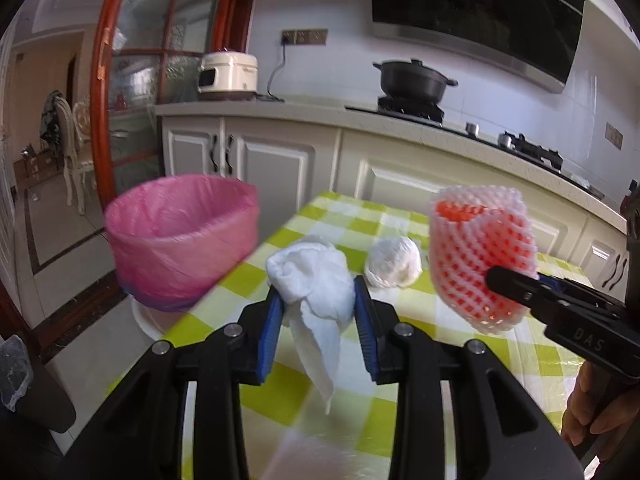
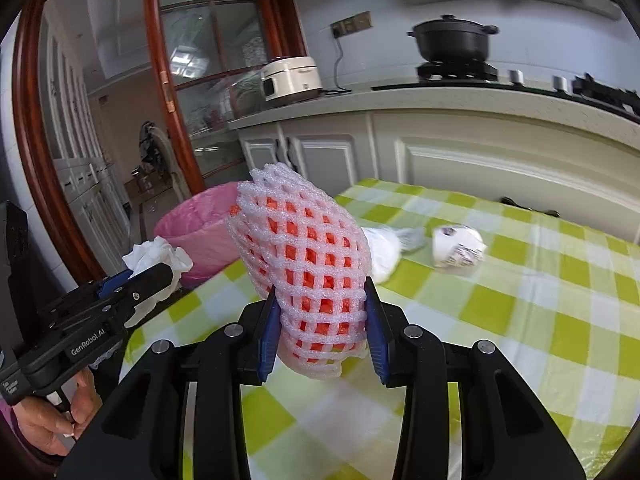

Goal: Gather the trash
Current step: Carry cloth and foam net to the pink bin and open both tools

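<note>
Left gripper (image 1: 316,304) jaws clamped on a crumpled white tissue (image 1: 316,280), wad sits between the blue pads, a loose tail hanging below them, lifted off the table (image 1: 400,408). Right gripper (image 2: 320,320) jaws closed on a white foam fruit net (image 2: 304,264) with orange showing inside; net squeezed between the pads at its lower end, most of it sticking up and forward past the jaw tips, also in the air. Pink-lined trash bin (image 1: 180,240) stands just beside the table's left edge, ahead-left of both grippers. On the green-check cloth: a balled white wad (image 1: 394,256) and a crumpled paper cup (image 2: 460,246), well apart from the jaws.
</note>
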The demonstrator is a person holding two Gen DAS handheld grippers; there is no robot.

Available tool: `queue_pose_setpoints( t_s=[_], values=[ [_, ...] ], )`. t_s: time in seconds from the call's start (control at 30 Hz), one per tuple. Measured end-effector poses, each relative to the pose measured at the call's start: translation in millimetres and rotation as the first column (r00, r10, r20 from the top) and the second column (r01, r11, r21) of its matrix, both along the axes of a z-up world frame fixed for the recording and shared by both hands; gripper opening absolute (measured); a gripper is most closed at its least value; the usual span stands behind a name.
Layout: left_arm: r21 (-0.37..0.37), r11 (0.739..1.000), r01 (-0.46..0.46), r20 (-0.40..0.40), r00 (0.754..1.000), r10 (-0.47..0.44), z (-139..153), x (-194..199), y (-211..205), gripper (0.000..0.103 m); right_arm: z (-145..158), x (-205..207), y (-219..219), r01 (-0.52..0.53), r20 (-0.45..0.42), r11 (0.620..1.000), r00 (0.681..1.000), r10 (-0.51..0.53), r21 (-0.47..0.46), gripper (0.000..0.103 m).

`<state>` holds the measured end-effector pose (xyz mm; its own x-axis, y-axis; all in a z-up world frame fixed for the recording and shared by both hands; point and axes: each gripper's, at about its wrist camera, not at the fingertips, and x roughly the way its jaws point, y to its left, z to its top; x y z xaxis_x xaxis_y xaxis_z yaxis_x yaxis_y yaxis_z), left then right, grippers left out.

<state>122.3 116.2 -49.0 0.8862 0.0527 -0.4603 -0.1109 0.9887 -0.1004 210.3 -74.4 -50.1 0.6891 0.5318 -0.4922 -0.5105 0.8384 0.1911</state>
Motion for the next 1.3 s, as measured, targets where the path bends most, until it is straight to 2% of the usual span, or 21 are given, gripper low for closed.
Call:
queue_pose_setpoints(
  t_s=[0.3, 0.5, 0.8, 1.03, 1.2, 1.27, 1.3],
  values=[
    [-0.002, 0.992, -0.123, 0.049, 0.991, 0.123, 11.3, -20.8, 47.4, 0.034, 19.8, 0.9, 71.2, -0.098, 0.05, 0.995, 0.994, 0.098, -0.004, 0.038],
    [0.0, 0.982, -0.188, 0.069, 0.98, 0.188, 23.9, -11.1, 84.1, 0.035, 24.7, 31.2, 120.0, -0.188, 0.043, 0.982, 0.981, 0.187, 0.013, 0.038],
    [0.012, 0.956, -0.292, 0.093, 0.953, 0.29, 42.2, 33.7, 153.0, 0.036, 32.4, 92.5, 193.3, -0.272, 0.039, 0.961, 0.962, 0.27, 0.046, 0.038],
    [0.013, 0.951, -0.309, 0.067, 0.949, 0.308, 35.9, 84.4, 200.5, 0.036, 19.4, 150.5, 241.2, -0.29, -0.025, 0.955, 0.956, 0.292, 0.056, 0.038],
    [0.015, 0.945, -0.326, 0.047, 0.944, 0.325, 27.0, 114.2, 223.1, 0.037, 7.4, 177.6, 260.6, -0.297, -0.058, 0.953, 0.952, 0.301, 0.067, 0.04],
    [0.02, 0.943, -0.332, 0.043, 0.943, 0.33, 22.9, 123.0, 229.2, 0.04, 1.3, 185.1, 266.0, -0.302, -0.068, 0.951, 0.949, 0.306, 0.064, 0.042],
    [0.02, 0.944, -0.331, 0.042, 0.943, 0.33, 19.8, 128.6, 232.7, 0.044, -2.0, 189.8, 268.4, -0.303, -0.076, 0.951, 0.948, 0.308, 0.063, 0.045]
  ],
)
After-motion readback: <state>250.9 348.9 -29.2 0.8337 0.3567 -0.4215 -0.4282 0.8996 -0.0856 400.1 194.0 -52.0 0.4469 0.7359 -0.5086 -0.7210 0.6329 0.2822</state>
